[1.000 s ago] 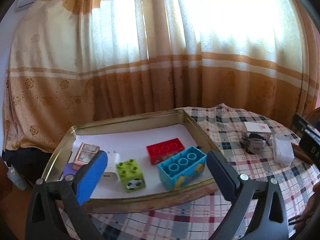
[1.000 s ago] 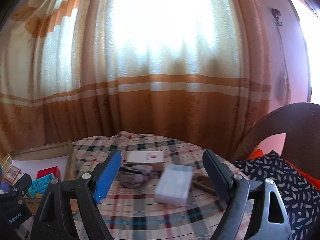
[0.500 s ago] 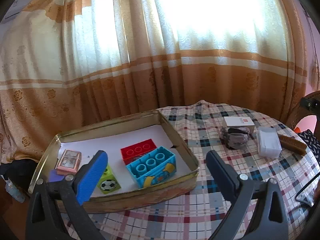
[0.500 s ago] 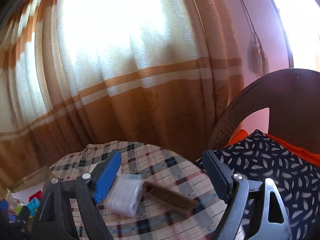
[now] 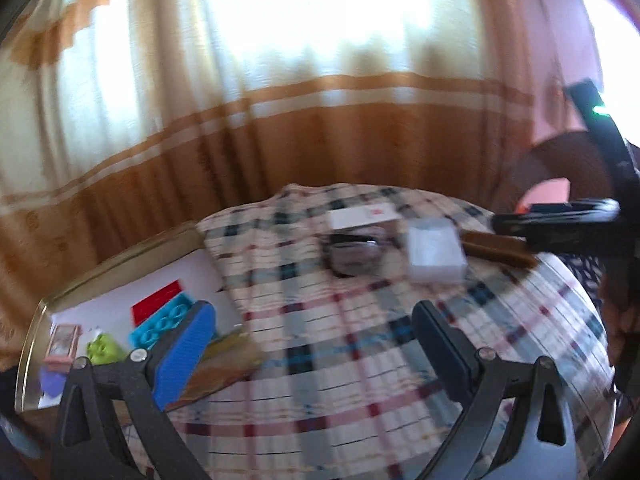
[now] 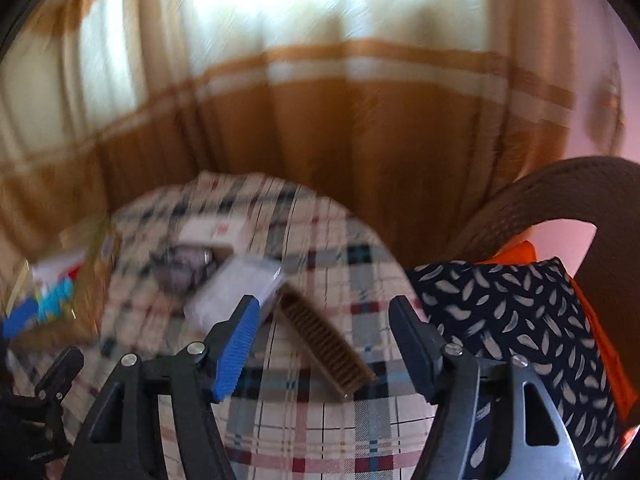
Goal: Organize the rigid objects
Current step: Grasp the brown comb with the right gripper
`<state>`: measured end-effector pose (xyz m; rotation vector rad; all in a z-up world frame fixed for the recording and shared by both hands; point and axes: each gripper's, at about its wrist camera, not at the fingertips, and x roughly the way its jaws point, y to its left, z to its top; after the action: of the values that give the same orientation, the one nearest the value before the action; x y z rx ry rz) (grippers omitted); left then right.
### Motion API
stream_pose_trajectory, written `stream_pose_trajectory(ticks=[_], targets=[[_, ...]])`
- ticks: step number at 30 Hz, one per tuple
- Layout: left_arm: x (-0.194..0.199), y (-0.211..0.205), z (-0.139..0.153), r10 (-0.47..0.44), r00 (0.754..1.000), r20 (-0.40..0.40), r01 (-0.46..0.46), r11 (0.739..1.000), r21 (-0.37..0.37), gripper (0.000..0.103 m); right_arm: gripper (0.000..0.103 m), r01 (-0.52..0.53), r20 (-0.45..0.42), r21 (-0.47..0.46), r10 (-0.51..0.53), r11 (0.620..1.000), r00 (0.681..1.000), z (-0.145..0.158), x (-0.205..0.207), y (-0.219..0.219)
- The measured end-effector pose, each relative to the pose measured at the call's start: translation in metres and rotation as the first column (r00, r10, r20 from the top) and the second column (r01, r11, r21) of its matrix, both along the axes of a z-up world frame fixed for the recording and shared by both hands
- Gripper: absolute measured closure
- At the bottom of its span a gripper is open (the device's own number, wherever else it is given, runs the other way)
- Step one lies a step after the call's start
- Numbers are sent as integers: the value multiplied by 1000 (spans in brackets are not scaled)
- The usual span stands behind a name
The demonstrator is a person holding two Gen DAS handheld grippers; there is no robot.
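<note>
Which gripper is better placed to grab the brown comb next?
Right. The right gripper is open with the brown comb lying between its fingers. The left gripper, also open, faces bare tablecloth, with the comb at the table's far right edge.

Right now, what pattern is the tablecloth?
Plaid tablecloth: cream with red and dark-blue lines; clearest in the left wrist view.

Left gripper (image 5: 312,328) open over plaid tablecloth (image 5: 340,360); tin tray (image 5: 120,256) left holds blocks (image 5: 160,320); clear box (image 5: 434,254) beyond.
</note>
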<state>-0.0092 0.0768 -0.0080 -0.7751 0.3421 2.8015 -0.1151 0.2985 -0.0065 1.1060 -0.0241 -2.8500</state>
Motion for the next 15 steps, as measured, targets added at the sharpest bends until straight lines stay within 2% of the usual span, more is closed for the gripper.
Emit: stream_pose_trajectory(ticks=[6,8,11,15], targets=[[-6,17,1,-47,997,57,46,999,15,3,36,-70,96,106,60,992,994,-19,-18,-9],[-8,21,-1,-49,996,72,48,999,17,3,47,-88,129,125,72,988,989,-24,-23,-9],[-11,25,-4,-54,993,101,52,998,24,3,52,-111,126,162,91,981,988,-25,-25,-11],[-19,30,-8,-70,987,146,63,997,50,3,76,-127,116,219,103,967,988,-25,-20,-12]])
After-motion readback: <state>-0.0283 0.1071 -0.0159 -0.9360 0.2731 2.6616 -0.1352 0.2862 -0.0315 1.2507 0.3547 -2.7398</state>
